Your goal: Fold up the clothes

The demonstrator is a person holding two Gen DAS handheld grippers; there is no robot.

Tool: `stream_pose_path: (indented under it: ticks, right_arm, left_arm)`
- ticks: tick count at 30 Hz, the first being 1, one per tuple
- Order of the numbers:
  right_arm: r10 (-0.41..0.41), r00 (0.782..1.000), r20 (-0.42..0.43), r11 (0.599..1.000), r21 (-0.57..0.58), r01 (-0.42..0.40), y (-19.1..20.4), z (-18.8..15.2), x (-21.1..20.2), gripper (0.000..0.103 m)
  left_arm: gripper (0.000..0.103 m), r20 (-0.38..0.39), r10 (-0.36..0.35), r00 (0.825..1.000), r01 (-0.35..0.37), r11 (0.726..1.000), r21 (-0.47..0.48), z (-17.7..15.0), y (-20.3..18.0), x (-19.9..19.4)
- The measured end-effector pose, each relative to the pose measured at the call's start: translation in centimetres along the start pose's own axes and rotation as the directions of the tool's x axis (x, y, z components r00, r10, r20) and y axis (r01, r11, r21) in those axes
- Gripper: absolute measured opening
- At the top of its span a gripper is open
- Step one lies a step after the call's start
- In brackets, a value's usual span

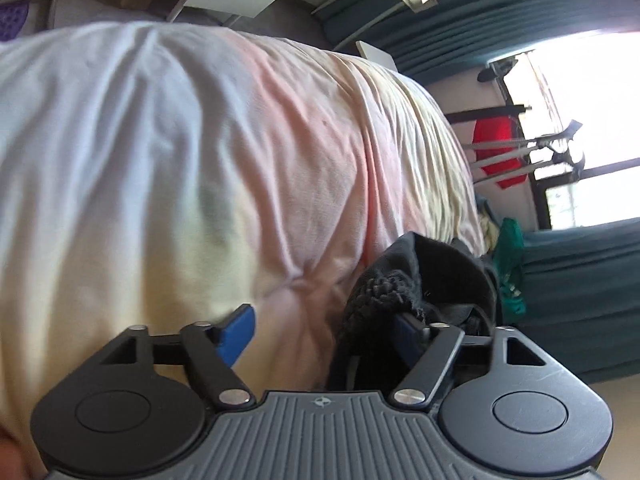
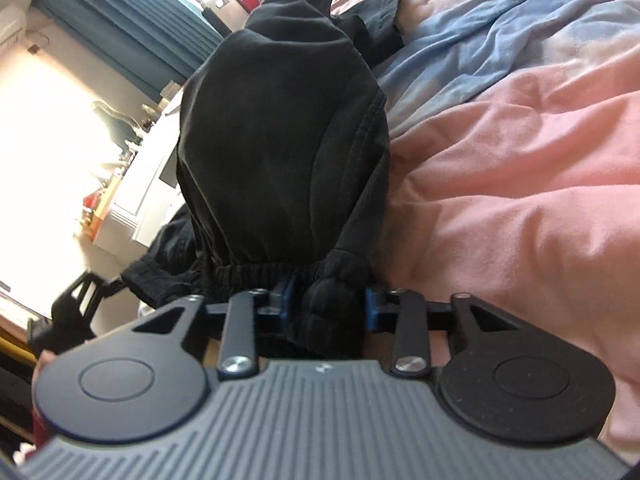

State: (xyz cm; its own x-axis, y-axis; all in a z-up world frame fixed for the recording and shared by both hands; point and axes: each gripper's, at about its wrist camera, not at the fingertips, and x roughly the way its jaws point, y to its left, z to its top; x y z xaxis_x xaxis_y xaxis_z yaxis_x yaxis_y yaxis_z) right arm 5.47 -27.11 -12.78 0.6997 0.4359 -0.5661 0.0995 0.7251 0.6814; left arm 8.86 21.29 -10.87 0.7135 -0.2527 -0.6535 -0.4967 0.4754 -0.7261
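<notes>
Only the right gripper (image 2: 326,300) visibly clamps the black garment's (image 2: 280,140) elastic.

We record daylight as the only evident source. In the left wrist view the window (image 1: 580,80) is blown out to white, with no detail behind its frame. In the right wrist view a second overexposed patch washes out the floor area (image 2: 52,128) at the left. The quilt (image 1: 200,152) is evenly lit, its folds carrying soft shadows, and looks slightly smeared. The black garment (image 2: 280,128) reads dark, with faint seam detail. Both frames show strong fisheye bending: the curtains (image 1: 460,32) curve near the edge. The near gripper housing in the right wrist view is slightly blurred.
</notes>
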Motion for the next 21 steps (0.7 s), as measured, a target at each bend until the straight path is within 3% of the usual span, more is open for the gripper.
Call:
stream_pose_path:
  ticks: [7,11,14,18,21]
  right_arm:
    - [-0.012,1.0,0.017,1.0,-0.029,0.013,-0.1,-0.6,-0.6,0.031]
    - [-0.029,0.999,0.015,0.999,-0.029,0.03,-0.1,-0.5,-0.4,0.031]
    - [-0.048,0.999,0.017,0.998,-0.042,0.048,0.1,-0.6,-0.3,0.032]
    - [-0.054,0.998,0.014,0.998,-0.041,0.055,0.0,-0.6,-0.1,0.033]
    - [-0.054,0.999,0.009,0.998,-0.034,0.054,-0.1,-0.5,0.0,0.033]
  left_arm:
    - [0.077,0.1,-0.015,0.995,0.003,0.993,0.12,-1.4,-2.1,-1.6]
    - [0.088,0.183,-0.079,0.98,0.048,0.985,0.166,-2.4,-2.7,-3.7]
    - [0.093,0.184,-0.061,0.981,0.023,0.979,0.2,-2.2,-3.4,-3.6]
    - [0.096,0.077,-0.048,0.996,0.037,0.99,0.137,-1.6,-2.9,-0.8]
    - [0.096,0.063,-0.042,0.997,0.031,0.986,0.162,-1.6,-3.2,1.2]
